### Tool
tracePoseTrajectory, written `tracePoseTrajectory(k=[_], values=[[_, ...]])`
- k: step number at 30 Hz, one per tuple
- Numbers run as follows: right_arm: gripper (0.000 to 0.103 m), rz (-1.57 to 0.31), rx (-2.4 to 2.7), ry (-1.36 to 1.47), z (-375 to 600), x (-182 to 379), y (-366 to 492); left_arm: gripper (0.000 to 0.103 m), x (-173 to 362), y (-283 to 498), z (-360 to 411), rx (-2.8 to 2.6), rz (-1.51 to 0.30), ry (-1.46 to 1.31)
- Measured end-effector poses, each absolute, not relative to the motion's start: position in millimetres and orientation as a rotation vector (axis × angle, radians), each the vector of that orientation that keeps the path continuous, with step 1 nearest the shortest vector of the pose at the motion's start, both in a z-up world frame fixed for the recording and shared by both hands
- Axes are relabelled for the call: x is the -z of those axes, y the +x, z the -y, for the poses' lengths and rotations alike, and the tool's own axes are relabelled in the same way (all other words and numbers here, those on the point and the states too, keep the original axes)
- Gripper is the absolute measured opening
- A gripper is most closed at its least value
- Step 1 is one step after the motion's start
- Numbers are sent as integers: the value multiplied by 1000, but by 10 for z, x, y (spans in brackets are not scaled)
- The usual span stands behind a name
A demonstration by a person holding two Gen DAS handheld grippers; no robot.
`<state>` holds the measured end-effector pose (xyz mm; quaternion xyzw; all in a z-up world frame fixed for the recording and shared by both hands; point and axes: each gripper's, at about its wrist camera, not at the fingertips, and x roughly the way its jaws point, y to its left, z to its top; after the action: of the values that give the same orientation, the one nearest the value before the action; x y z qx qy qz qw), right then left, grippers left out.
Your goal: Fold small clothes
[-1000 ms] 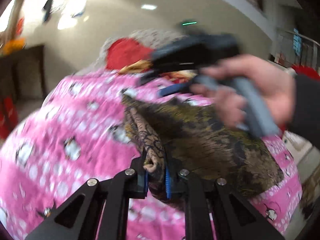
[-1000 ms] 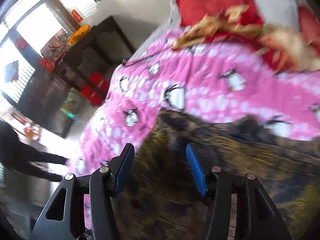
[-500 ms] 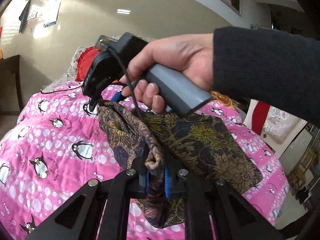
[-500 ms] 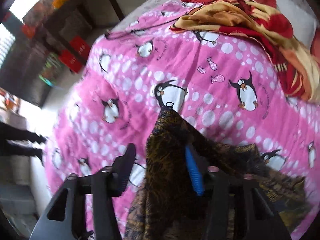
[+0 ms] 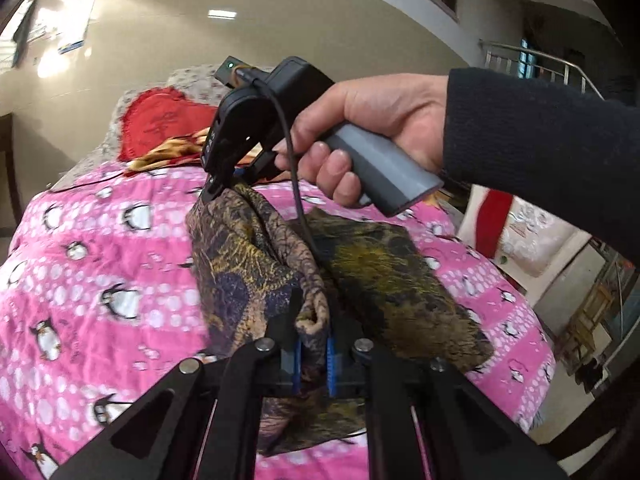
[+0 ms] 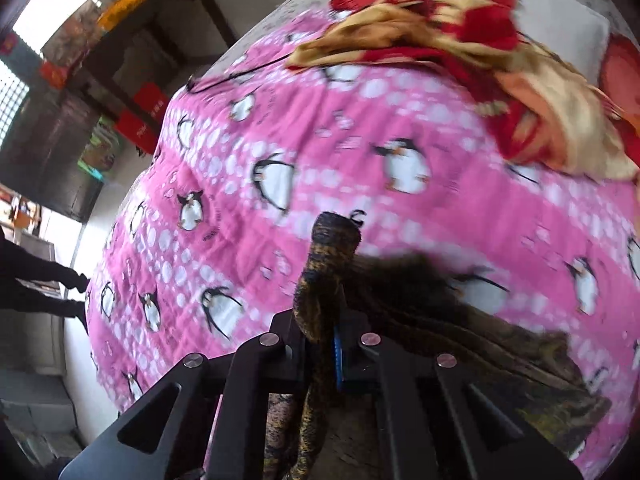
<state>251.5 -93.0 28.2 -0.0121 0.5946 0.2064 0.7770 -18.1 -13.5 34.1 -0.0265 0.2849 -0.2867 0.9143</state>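
Your pink penguin-print quilt (image 5: 100, 264) covered the bed and filled most of both wrist views. At its far end, toward 12 o'clock in the left wrist view, lay a red cushion (image 5: 160, 128) and a crumpled red-and-yellow blanket (image 6: 460, 40). On the quilt rested the task item, a dark brown-and-gold patterned garment (image 5: 384, 280), part of it flat toward 3 o'clock and part lifted into a hanging fold between your two tools. Your left gripper (image 5: 312, 354) was clamped on a bunched edge of that garment at 6 o'clock, the cloth standing up between its blue pads. Your right gripper (image 5: 218, 190), seen at 11 o'clock from the left camera, pinched the opposite end of the fold; in its own view the jaws were closed on a twisted roll of cloth (image 6: 324, 280) that rose past the fingertips. Your right hand (image 5: 372, 128) grasped the grey handle.
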Motion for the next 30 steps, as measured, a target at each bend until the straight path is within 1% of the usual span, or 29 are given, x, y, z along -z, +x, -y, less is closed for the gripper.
tracePoseTrajectory(k=[5, 17, 25, 30], values=[[10, -1270, -405, 17, 1535, -356, 2376, 8, -358, -293, 520, 657, -595, 0], [10, -1254, -343, 118, 2940, -269, 1952, 8, -362, -590, 1651, 813, -616, 136], [10, -1233, -350, 127, 3458, -154, 1786, 8, -81, -680, 2304, 867, -693, 203], [10, -1256, -301, 130, 3667, 80, 1750, 8, 158, -671, 2555, 883, -741, 241]])
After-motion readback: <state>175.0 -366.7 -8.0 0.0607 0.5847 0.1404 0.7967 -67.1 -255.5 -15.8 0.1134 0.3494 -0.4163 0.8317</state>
